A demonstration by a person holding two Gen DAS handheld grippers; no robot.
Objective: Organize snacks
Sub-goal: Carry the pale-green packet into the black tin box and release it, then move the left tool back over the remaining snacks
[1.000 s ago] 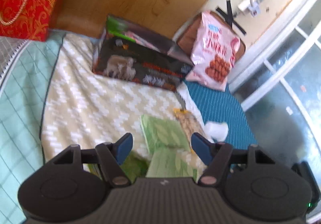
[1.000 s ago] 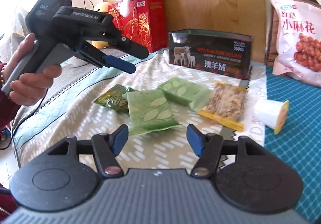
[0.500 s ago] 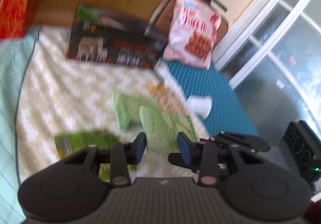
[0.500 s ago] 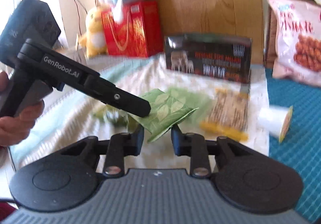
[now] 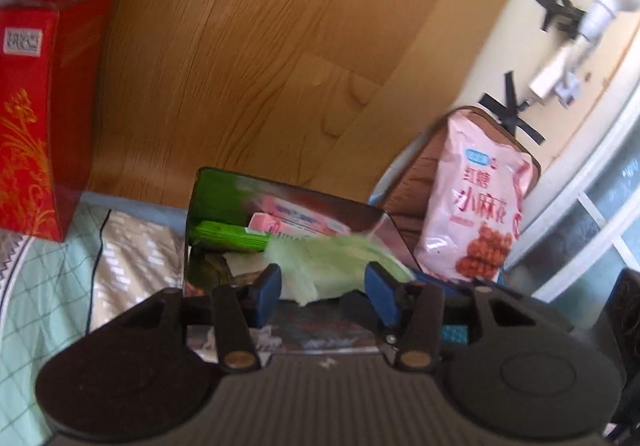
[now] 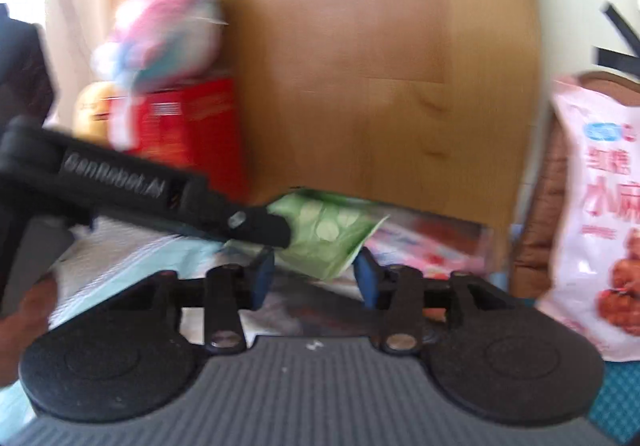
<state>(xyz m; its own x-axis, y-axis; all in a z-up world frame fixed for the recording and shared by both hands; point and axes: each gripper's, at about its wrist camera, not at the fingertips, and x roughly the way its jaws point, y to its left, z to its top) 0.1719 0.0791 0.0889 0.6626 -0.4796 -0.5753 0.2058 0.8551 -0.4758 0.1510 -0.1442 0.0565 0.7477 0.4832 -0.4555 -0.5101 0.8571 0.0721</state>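
A light green leaf-print snack packet [image 5: 332,266] hangs just over the open dark box [image 5: 216,186], which holds a green pack and a pink pack. My left gripper [image 5: 324,292] has its blue pads spread apart either side of the packet. In the right wrist view the left gripper's black tip [image 6: 264,230] overlaps the packet [image 6: 324,234], so whether it still pinches the packet is unclear. My right gripper [image 6: 314,278] is open and empty, just below and behind the packet.
A big pink snack bag [image 5: 480,214] leans on a brown cushion at the right. A red gift bag [image 5: 28,118] with a plush toy [image 6: 168,34] on it stands at the left. A wooden headboard [image 5: 260,66] rises behind the box. A patterned bedspread [image 5: 132,266] lies below.
Both grippers closed on the green packet half a second ago, lifted it off the bedspread and carried it forward over the box. The right jaws have now opened; the left pads have widened.
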